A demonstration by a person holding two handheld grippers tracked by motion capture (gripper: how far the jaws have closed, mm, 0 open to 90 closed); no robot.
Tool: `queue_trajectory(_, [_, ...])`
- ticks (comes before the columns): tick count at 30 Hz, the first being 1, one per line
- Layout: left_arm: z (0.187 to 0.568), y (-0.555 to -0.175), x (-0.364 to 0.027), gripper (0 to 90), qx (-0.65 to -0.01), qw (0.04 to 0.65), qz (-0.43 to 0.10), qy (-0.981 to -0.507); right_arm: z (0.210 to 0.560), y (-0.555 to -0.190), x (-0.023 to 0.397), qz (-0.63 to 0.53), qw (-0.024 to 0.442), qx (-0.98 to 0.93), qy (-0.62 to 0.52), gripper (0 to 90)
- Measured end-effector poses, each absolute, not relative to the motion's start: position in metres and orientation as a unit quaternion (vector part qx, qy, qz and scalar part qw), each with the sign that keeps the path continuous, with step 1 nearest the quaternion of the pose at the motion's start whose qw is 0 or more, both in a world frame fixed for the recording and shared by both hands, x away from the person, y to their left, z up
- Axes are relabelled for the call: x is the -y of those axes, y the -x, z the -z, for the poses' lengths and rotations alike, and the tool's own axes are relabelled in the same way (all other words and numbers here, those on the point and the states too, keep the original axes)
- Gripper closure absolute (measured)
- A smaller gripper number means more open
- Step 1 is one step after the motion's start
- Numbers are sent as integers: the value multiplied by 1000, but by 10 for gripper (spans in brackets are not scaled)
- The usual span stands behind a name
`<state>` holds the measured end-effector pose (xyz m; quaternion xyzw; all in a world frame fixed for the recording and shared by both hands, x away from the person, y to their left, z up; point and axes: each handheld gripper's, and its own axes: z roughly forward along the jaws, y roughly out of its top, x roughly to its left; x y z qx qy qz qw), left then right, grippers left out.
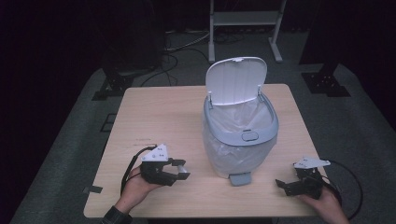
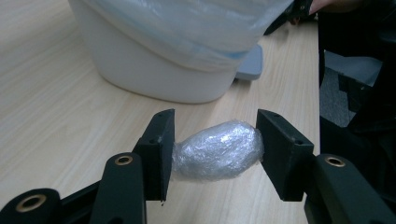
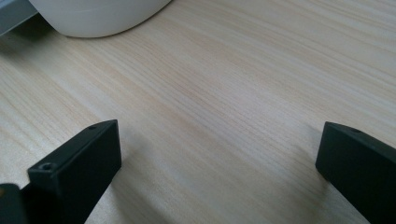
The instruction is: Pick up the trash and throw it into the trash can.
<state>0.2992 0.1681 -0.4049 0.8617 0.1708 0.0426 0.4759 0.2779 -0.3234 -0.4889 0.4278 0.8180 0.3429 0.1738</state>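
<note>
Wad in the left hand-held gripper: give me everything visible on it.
The plastic wad is a crumpled, egg-shaped ball of clear, shiny film, wrinkled all over. It lies crosswise, clamped end to end between the black jaws of the left hand-held gripper, above the wooden table, apart from the white bin beyond it.

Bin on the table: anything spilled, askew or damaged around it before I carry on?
Nothing stands out. The bin stands upright on the table with its lid raised and the liner bag in place. The left tongs grip a crumpled plastic wad; the right tongs are open above bare wood.
</note>
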Motion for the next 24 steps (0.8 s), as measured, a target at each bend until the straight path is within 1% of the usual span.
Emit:
queue_trajectory(14, [375, -308, -166, 485, -161, 501, -39, -849, 489, -278, 323, -343, 174, -818, -428, 0])
queue_trajectory(24, [343, -316, -160, 485, -140, 519, -38, -842, 489, -278, 323, -343, 174, -818, -428, 0])
